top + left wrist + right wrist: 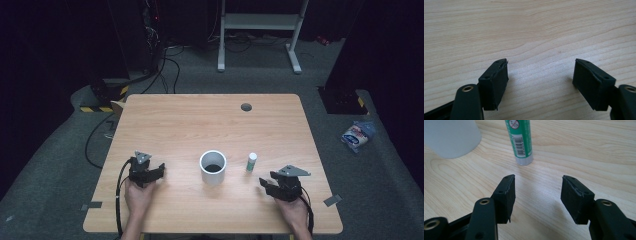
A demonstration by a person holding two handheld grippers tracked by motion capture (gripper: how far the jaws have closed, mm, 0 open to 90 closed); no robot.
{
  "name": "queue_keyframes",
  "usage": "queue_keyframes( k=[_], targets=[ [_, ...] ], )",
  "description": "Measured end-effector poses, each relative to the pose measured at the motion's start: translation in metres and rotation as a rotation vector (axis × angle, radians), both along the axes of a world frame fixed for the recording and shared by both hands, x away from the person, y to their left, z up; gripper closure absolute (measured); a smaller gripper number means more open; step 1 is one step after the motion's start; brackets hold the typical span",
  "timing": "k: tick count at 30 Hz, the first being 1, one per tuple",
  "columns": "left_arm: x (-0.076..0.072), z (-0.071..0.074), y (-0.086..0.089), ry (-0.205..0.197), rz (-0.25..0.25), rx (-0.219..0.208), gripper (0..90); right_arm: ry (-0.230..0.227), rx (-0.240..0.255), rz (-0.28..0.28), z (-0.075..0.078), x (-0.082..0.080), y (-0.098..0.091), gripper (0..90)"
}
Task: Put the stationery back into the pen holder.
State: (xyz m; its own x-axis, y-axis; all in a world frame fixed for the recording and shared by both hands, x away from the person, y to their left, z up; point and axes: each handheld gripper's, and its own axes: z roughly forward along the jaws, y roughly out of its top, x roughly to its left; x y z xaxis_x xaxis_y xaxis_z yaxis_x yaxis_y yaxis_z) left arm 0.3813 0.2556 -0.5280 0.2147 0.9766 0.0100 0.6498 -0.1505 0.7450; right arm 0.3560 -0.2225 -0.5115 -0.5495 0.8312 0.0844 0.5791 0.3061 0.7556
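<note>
A white cylindrical cup [213,167] stands upright on the wooden table [210,120], a little nearer than the middle. Just right of it a small green-and-white glue stick [251,162] stands upright. My right gripper [265,184] rests near the front right, its jaws pointing left toward the stick. In the right gripper view its jaws [538,177] are open with bare wood between them, the glue stick [520,142] a short way ahead and the cup [451,137] at the upper left. My left gripper [159,172] lies left of the cup, open over bare wood [541,62].
A dark round hole [246,107] sits in the tabletop near the far edge. On the grey floor beyond lie cables [165,65], a white frame's legs [295,55] and a plastic bag [357,135] at the right.
</note>
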Motion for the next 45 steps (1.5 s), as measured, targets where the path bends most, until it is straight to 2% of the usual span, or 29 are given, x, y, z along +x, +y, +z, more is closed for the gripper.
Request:
queue_keyframes(
  k=[11, 21, 45],
  targets=[
    [0.000, 0.000, 0.000, 0.000, 0.000, 0.000, 28.2, -0.042, -0.012, 0.034, 0.009, 0.009, 0.017, 47.3],
    [0.000, 0.000, 0.000, 0.002, -0.002, 0.001, 27.6, -0.049, -0.034, 0.048, 0.013, 0.019, 0.029, 47.5],
    [0.000, 0.000, 0.000, 0.004, -0.005, -0.001, 26.5, -0.053, -0.021, 0.044, 0.022, 0.036, 0.043, 53.9]
  ],
)
